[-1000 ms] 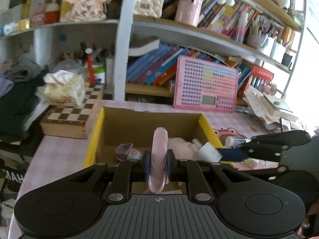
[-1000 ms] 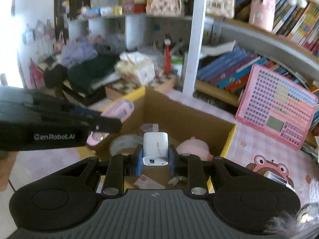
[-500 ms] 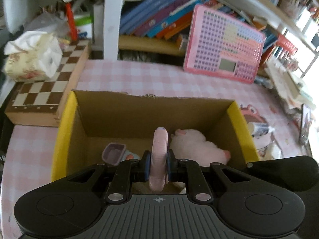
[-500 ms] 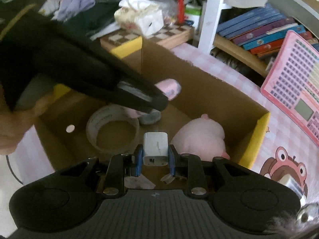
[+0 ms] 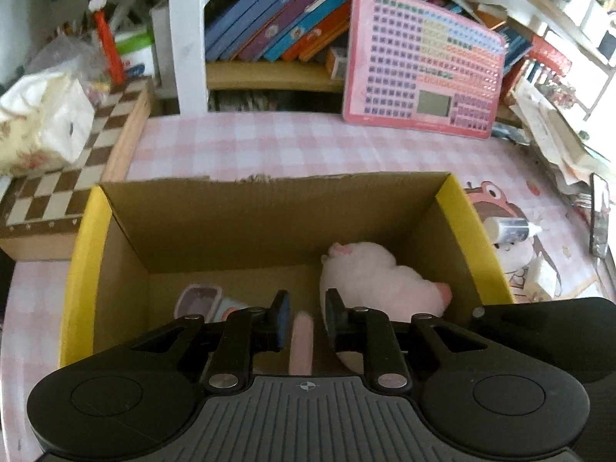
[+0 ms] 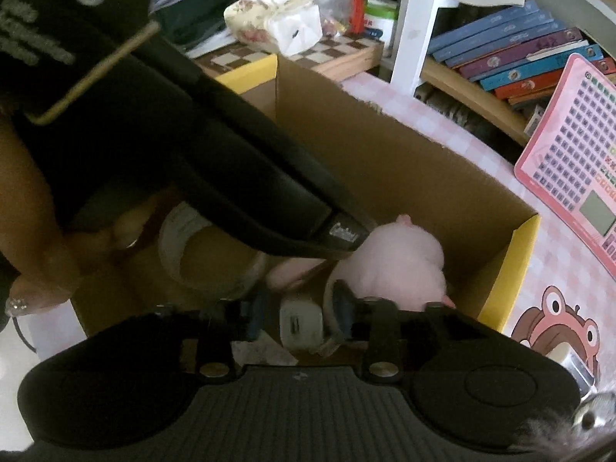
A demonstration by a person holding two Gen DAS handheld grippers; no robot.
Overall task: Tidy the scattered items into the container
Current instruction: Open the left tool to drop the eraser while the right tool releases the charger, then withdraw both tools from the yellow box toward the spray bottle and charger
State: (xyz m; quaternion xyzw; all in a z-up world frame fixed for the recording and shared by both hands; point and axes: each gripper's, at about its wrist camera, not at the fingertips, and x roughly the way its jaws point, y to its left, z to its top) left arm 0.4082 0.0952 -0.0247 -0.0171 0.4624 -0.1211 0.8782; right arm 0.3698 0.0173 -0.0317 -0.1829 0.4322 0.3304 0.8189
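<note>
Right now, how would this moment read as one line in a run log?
left gripper: open, pink item released | right gripper: open, white charger between fingers | both over cardboard box

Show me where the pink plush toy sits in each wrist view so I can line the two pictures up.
Left wrist: the pink plush toy lies on the floor of the cardboard box, right of centre, just beyond the right finger of the left tool.
Right wrist: the toy lies centre-right, beyond the right tool.
Shared landmark: the pink keyboard toy, leaning upright beyond the box, right edge in the right view.
</note>
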